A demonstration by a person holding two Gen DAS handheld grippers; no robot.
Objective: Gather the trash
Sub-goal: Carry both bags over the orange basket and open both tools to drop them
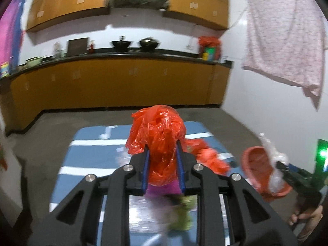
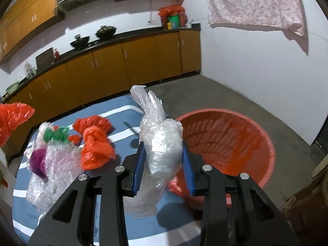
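The right gripper (image 2: 164,162) is clamped on a clear plastic bag (image 2: 162,143), which stands roughly upright between the blue pads. The orange basin (image 2: 264,143) lies just to its right on the floor, beside the blue table (image 2: 123,119). The left gripper (image 1: 163,164), pinching a red plastic bag (image 1: 157,135), sits farther from the basin, so the right hand should likely drop first.

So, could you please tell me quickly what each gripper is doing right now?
Left gripper: shut on a red plastic bag.
Right gripper: shut on a clear plastic bag.
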